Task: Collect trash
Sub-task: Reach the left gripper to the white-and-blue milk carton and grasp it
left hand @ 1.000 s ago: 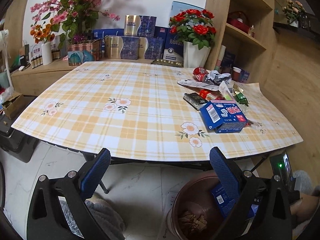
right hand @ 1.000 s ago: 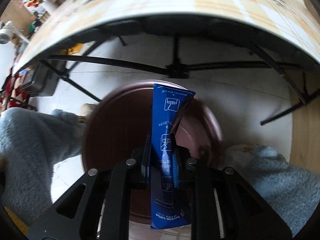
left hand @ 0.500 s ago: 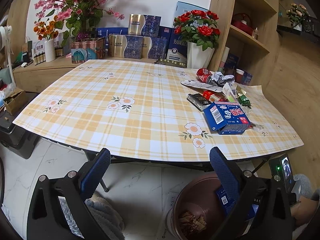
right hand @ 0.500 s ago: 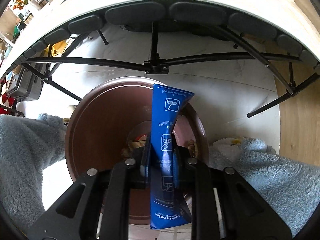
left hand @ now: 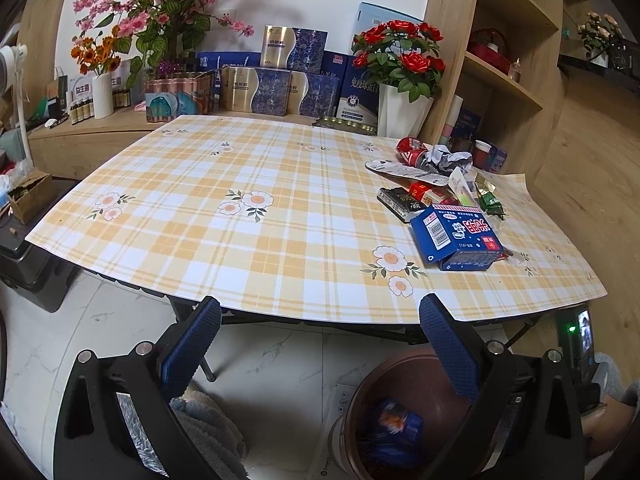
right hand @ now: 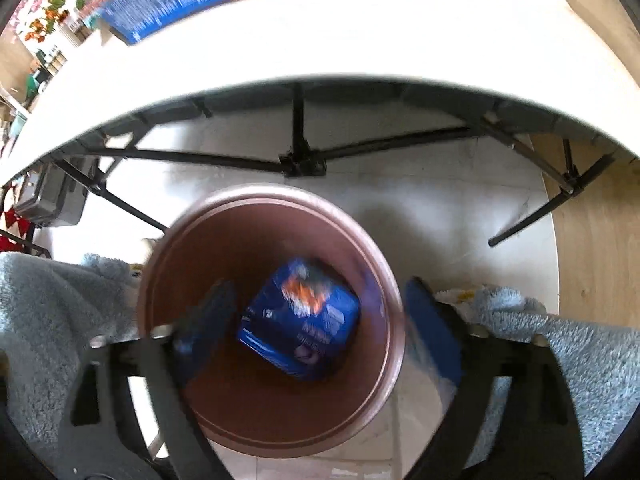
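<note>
A second ago my right gripper [right hand: 320, 320] was clamped on the blue packet [right hand: 300, 316]; its jaws are now opening, nothing is between the pads, and the packet lies free inside the brown bin [right hand: 172, 248], blurred in both views. Taking the bin as landmark: the folding table [left hand: 248, 240] with its yellow plaid cloth stands just beyond and above it, the near edge overhanging the bin's far rim. On the table, beyond the bin and toward the right corner, lies the remaining trash: a blue carton [left hand: 456, 238] nearest the edge, then a dark flat pack [left hand: 400, 200], a long paper strip [left hand: 404, 170], crumpled grey paper [left hand: 448, 158], a crushed red can [left hand: 412, 150] and a small green wrapper [left hand: 490, 200]. My left gripper [left hand: 320, 340] hangs to the left of the bin, short of the table edge, its blue-padded fingers [left hand: 192, 344] spread wide apart and empty. Grey fleece sleeves [right hand: 44, 304] flank the bin on both sides.
</note>
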The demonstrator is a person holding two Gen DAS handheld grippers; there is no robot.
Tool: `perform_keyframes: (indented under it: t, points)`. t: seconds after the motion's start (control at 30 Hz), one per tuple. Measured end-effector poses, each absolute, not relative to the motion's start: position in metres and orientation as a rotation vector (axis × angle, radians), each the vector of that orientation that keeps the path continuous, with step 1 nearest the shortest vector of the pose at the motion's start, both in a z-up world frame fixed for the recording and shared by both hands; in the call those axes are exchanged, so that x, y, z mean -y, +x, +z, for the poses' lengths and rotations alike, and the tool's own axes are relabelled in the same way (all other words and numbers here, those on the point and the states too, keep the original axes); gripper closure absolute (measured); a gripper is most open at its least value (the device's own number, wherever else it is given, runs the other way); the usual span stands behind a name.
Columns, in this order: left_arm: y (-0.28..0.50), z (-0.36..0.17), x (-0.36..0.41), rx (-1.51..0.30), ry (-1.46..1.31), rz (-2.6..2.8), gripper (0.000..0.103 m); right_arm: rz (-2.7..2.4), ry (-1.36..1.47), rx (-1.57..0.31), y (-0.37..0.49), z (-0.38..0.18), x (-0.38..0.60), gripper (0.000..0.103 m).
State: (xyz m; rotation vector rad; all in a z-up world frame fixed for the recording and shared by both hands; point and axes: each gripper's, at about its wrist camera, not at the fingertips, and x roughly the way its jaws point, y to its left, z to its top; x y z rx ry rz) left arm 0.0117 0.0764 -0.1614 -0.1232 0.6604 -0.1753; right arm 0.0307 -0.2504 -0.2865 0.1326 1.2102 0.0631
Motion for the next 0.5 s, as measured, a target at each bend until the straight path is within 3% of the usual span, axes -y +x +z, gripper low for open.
perform_keyframes:
  t: [0.07, 0.5]
  points:
    - [0.012, -0.162, -0.077, -0.663, -0.123, -0.175, 0.006, 0.081, 0.143, -1.172, 0.029, -0.278, 0.25, 0.006]
    - [0.024, -0.163, -0.064, -0.729, -0.123, -0.195, 0.006, 0.125, 0.187, -0.888, 0.011, -0.213, 0.264, 0.006]
